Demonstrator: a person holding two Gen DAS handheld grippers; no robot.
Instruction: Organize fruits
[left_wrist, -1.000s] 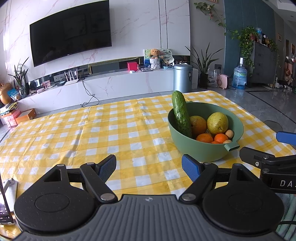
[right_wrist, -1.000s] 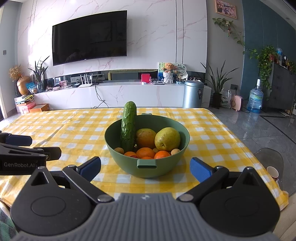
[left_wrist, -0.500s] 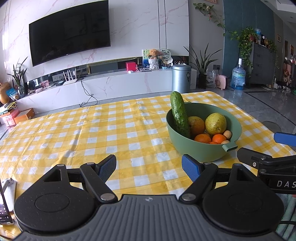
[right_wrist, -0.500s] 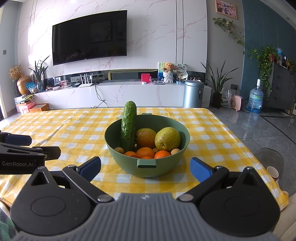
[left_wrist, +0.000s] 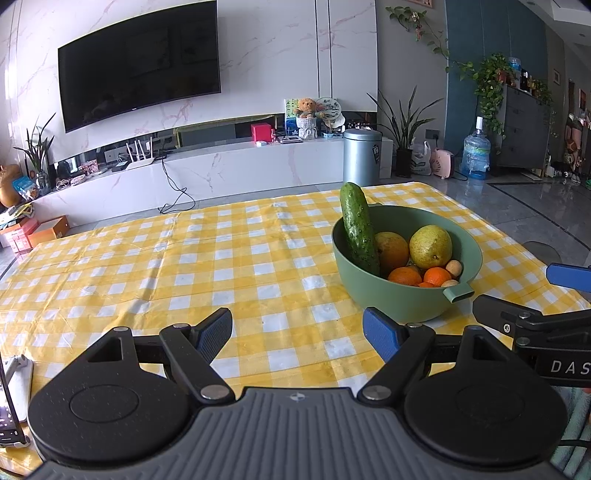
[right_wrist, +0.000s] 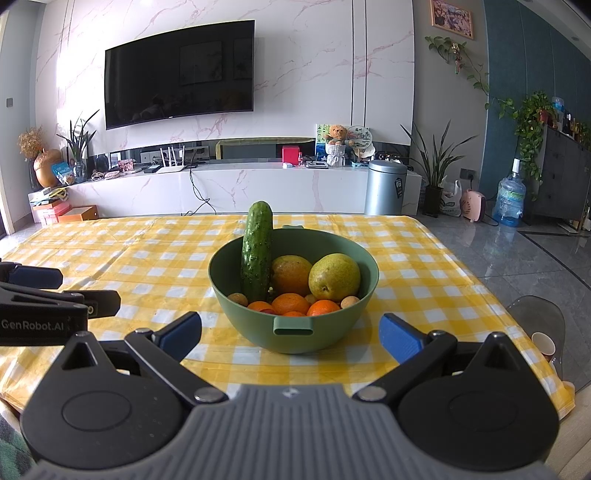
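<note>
- My right gripper (right_wrist: 290, 334) is spread wide with nothing between its blue pads, held low at the near table edge and pointed straight at the green bowl (right_wrist: 255, 325).
- My left gripper (left_wrist: 297, 332) is likewise wide open and empty, hanging over bare yellow checked tablecloth (left_wrist: 166, 266), with the bowl off to its right.
- Over the last second almost nothing has changed: the right view is as it was, and in the left view the bowl has slid only slightly, so that gripper has drifted a little and no more.
- All the produce I can see sits inside the bowl: a cucumber (right_wrist: 256, 258) leaning upright against the left rim, a yellow-orange fruit (right_wrist: 291, 275) beside a pear (right_wrist: 334, 277), with oranges (right_wrist: 291, 303) and small pale round fruits (right_wrist: 349, 302) in front.
- No loose fruit shows on the cloth in either view.
- I judge this fits two stages: everything gathered into the bowl and the job settled, or the bowl waiting to be sorted out onto the table. With both grippers idle and hardly moving, the pictures do not settle which.
</note>
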